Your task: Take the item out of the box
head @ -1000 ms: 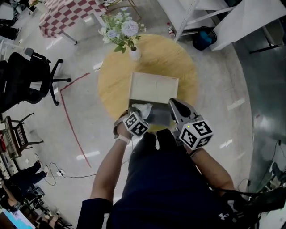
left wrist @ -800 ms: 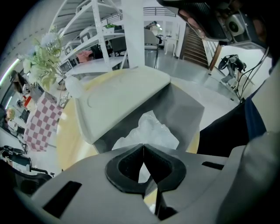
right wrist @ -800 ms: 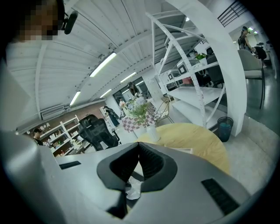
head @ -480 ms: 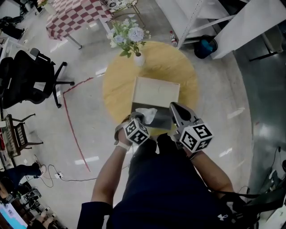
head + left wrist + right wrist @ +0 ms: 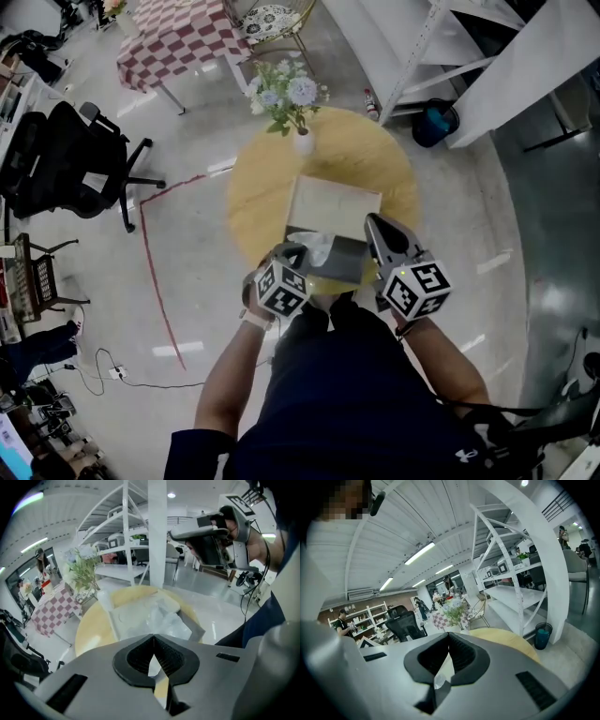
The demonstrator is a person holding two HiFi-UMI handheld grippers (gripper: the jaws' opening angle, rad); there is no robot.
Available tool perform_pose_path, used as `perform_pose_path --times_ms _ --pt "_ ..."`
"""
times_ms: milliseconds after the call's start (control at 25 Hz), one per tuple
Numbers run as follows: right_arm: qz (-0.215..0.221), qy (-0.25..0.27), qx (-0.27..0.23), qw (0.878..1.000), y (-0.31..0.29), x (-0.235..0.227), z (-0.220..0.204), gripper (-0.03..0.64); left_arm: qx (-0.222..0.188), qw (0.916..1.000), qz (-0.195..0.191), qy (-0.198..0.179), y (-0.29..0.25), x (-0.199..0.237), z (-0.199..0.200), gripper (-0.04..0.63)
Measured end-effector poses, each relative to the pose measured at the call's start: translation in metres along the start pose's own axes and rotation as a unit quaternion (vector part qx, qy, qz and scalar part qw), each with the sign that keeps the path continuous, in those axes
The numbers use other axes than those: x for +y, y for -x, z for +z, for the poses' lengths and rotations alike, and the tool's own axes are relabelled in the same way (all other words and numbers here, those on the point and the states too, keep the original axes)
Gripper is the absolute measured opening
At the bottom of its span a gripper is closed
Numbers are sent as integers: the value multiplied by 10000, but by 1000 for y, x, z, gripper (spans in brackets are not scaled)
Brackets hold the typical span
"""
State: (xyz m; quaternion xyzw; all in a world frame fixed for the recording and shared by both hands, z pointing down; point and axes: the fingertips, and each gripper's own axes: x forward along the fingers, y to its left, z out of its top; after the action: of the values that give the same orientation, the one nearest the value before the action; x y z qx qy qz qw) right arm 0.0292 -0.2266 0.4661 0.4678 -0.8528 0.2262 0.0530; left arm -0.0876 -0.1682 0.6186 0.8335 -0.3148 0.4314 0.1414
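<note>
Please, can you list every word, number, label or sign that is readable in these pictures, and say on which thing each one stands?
No words or numbers can be read anywhere.
left gripper: its cube shows only black-and-white square markers, no letters.
right gripper: the same kind of markers on its cube.
dark top: a small white emblem, too small to read.
box: plain, no print visible.

The bare left forearm (image 5: 229, 375) and bare right forearm (image 5: 446, 361) reach forward from the torso, elbows bent. The left grey plastic hand-held gripper (image 5: 290, 251) points ahead and down, its jaws closed tip to tip with nothing between them — a pale band (image 5: 251, 315) circles that wrist. The right grey plastic hand-held gripper (image 5: 374, 223) is held beside it, apart, aimed higher, jaws likewise together and empty.
</note>
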Motion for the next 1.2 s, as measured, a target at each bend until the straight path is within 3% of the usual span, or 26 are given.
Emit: perform_pose_path --times_ms 320,720,920,1200 --pt "94 162 -467 9987 -1 8 50 12 -941 9944 222 432 56 15 49 18" --pt "373 277 -1030 9936 8 33 103 12 -2029 9762 343 679 120 24 104 18" --pt "476 420 -1212 9906 15 43 122 12 -2545 9635 379 737 151 25 131 18" --pt "543 634 -1458 9858 27 55 144 11 -3383 9350 252 1029 194 29 163 18"
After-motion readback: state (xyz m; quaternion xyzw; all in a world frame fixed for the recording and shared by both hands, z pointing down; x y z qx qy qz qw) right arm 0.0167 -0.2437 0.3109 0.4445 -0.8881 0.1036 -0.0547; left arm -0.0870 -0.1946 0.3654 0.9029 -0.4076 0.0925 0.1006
